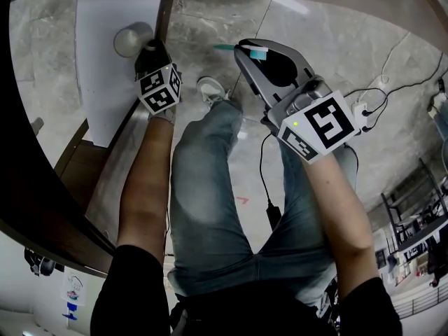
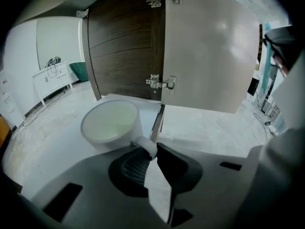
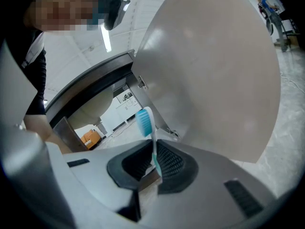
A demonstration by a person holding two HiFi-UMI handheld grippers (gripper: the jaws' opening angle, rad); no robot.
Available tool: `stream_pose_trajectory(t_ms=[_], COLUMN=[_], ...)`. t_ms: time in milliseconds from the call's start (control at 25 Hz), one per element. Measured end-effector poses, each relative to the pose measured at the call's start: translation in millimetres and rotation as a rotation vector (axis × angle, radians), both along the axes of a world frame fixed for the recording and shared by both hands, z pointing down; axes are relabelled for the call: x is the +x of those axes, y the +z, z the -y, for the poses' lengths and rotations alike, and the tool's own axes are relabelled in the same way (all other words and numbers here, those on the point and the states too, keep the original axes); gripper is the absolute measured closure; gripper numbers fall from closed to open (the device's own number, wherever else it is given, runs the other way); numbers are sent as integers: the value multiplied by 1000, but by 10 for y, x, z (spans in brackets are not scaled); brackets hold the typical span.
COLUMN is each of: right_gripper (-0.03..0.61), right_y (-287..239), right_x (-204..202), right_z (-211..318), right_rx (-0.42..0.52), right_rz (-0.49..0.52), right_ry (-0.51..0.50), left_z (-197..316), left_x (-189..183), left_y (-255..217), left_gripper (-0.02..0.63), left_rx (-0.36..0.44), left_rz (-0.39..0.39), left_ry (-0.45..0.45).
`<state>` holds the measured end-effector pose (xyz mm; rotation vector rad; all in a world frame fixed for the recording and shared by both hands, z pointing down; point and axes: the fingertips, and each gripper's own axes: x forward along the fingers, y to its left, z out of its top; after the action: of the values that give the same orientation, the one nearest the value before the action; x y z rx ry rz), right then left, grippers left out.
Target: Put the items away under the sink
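A white cup (image 1: pixel 131 39) hangs low over the white floor of the open cabinet (image 1: pixel 105 82). My left gripper (image 1: pixel 155 60) is shut on its handle. In the left gripper view the cup (image 2: pixel 110 123) lies just ahead of the left gripper (image 2: pixel 151 152), with the handle (image 2: pixel 145 146) pinched between the pads. My right gripper (image 1: pixel 250 47) is shut on a toothbrush (image 1: pixel 227 47) out over the stone floor. In the right gripper view the toothbrush (image 3: pixel 147 125) stands upright from the right gripper (image 3: pixel 153 165), blue bristles at the top.
The open cabinet door (image 2: pixel 209 46) stands to the right of the cup, and it fills the right gripper view as the door (image 3: pixel 214 80). The dark countertop edge (image 1: pixel 28 152) runs along the left. A power strip with cables (image 1: pixel 364 110) lies on the floor at right.
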<state>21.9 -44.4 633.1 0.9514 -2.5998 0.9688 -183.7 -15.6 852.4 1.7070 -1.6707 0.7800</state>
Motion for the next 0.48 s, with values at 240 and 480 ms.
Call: stream_pose_trajectory(t_ms=[240,480], right_gripper=[529,529], right_y=[6,-55], right_x=[-4,-113], right_z=[6,49], right_rx=[-49,-78], right_rz=[2,13], right_ry=[43,80], left_z=[-129,-384], left_x=[8,-29], left_y=[8,-198], left_gripper=[435,430], left_rx=[-100,-183], left_rz=[-62,-68], left_ry=[-57,-90])
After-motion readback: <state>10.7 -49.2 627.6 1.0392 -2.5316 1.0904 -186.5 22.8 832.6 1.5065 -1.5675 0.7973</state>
